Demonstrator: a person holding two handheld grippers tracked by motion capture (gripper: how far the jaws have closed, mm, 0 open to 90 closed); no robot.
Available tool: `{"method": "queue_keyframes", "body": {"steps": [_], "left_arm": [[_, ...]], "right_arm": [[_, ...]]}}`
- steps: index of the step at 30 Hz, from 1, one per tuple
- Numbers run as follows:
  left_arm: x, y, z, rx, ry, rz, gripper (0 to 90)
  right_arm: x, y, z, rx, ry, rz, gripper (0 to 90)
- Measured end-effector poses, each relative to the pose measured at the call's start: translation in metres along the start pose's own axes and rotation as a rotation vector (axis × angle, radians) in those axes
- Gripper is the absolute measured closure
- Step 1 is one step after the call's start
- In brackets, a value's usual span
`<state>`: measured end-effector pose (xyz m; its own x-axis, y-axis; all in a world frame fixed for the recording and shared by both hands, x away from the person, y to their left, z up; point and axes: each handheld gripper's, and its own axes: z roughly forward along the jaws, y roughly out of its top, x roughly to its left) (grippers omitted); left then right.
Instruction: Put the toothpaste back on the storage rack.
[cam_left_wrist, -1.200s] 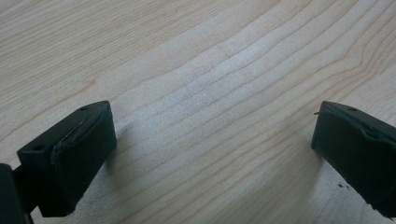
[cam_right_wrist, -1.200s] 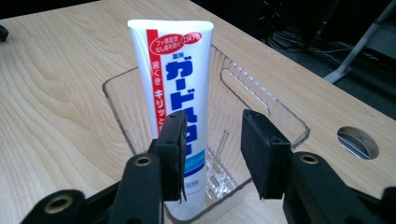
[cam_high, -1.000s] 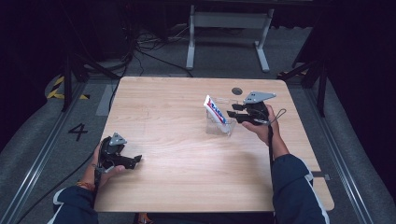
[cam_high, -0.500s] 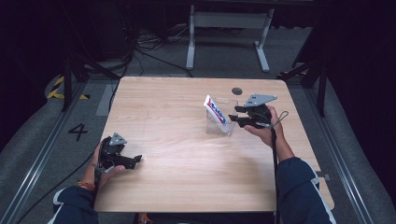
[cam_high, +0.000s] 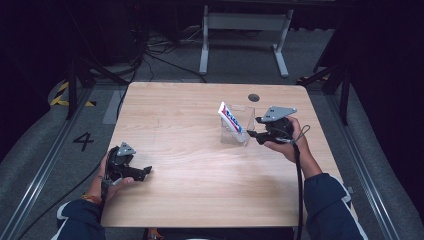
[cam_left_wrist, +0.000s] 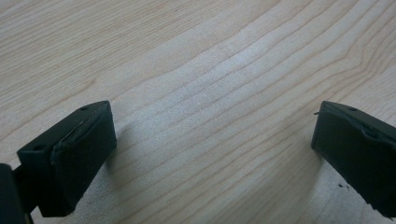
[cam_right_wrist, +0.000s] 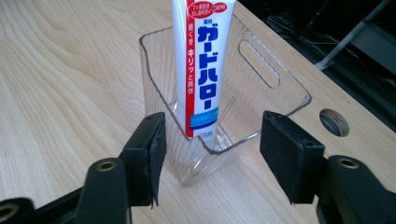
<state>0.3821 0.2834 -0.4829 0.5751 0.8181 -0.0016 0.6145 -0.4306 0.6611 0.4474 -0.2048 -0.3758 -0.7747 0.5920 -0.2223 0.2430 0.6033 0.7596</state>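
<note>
We judge the placing done: the toothpaste tube (cam_right_wrist: 198, 65) stands tilted inside the clear plastic bin (cam_right_wrist: 275, 100) on the table (cam_high: 180, 120), the right gripper (cam_right_wrist: 210, 151), jaws just opened, holding nothing, while the left gripper (cam_left_wrist: 210, 154) rests wide open, empty.

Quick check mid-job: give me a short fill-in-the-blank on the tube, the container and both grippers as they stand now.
1. The toothpaste tube stands inside the clear plastic ____.
2. The right gripper has its jaws ____, a pad on each side of the container's corner.
3. The left gripper has only bare ____ table between its jaws.

Missing words: container; open; wooden
</note>
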Motion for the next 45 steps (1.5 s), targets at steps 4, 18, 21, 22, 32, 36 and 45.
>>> {"method": "queue_keyframes", "body": {"steps": [4, 18, 21, 22, 32, 36, 45], "left_arm": [[0.000, 0.000, 0.000, 0.001, -0.003, -0.003, 0.4], [0.000, 0.000, 0.000, 0.001, 0.002, -0.001, 0.4], [0.000, 0.000, 0.000, 0.001, 0.003, -0.002, 0.4], [0.000, 0.000, 0.000, 0.001, 0.003, -0.002, 0.4], [0.000, 0.000, 0.000, 0.001, 0.003, -0.003, 0.4], [0.000, 0.000, 0.000, 0.001, 0.003, -0.004, 0.4], [-0.001, 0.000, 0.000, 0.001, 0.007, -0.016, 0.4]], "right_arm": [[0.003, -0.002, -0.004, 0.018, -0.001, -0.020, 36.9], [0.014, -0.018, -0.017, 0.051, -0.027, -0.067, 30.0], [0.015, -0.024, -0.019, 0.059, -0.039, -0.067, 29.6], [0.016, -0.025, -0.019, 0.061, -0.040, -0.064, 29.4], [0.021, -0.044, -0.023, 0.088, -0.063, -0.066, 26.7], [0.022, -0.053, -0.024, 0.095, -0.068, -0.058, 26.4], [0.024, -0.078, -0.031, 0.113, -0.121, -0.017, 24.4]]}}
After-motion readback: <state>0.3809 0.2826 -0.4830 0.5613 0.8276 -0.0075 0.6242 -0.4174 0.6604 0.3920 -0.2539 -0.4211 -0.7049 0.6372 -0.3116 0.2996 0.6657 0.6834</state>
